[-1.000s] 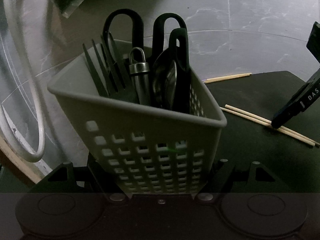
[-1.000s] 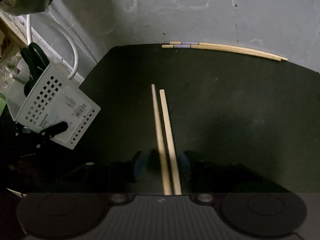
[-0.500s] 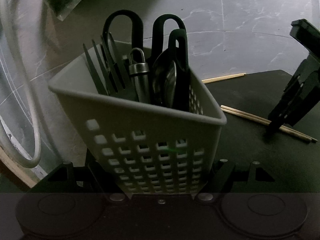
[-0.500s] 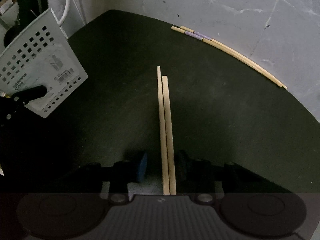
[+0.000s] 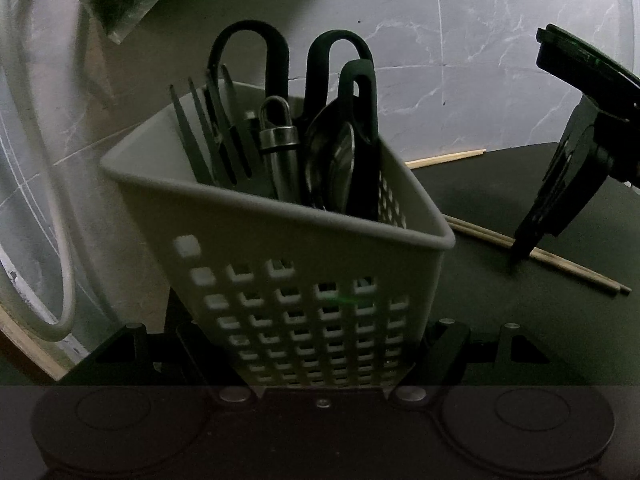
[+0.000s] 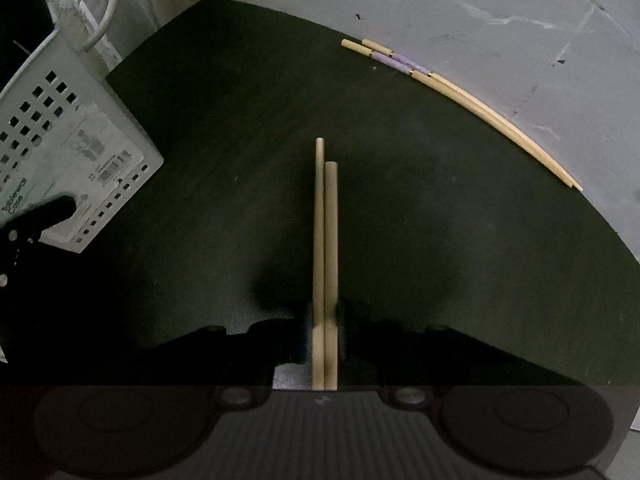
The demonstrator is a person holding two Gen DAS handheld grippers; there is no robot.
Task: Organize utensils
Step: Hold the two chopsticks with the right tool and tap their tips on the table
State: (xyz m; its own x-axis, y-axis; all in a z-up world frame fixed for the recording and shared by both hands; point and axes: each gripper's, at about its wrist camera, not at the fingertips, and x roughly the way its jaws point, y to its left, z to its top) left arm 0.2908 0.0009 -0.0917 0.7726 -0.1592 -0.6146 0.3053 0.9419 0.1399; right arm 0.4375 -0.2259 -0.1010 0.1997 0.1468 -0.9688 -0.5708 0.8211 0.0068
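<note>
Jaws closing, the right gripper (image 6: 325, 316) now hugs a plain chopstick pair (image 6: 325, 240) at centre. Left gripper (image 5: 320, 360) clamps the utensil basket (image 5: 280, 248). Purple-banded chopsticks (image 6: 460, 96), upper right, remain on the table (image 6: 440, 220).

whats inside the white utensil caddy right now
Standing in the white utensil caddy: dark forks, three black loop handles, a steel handle with a ring and spoons. Their lower ends are hidden behind the caddy wall, so the bottom cannot be seen.
</note>
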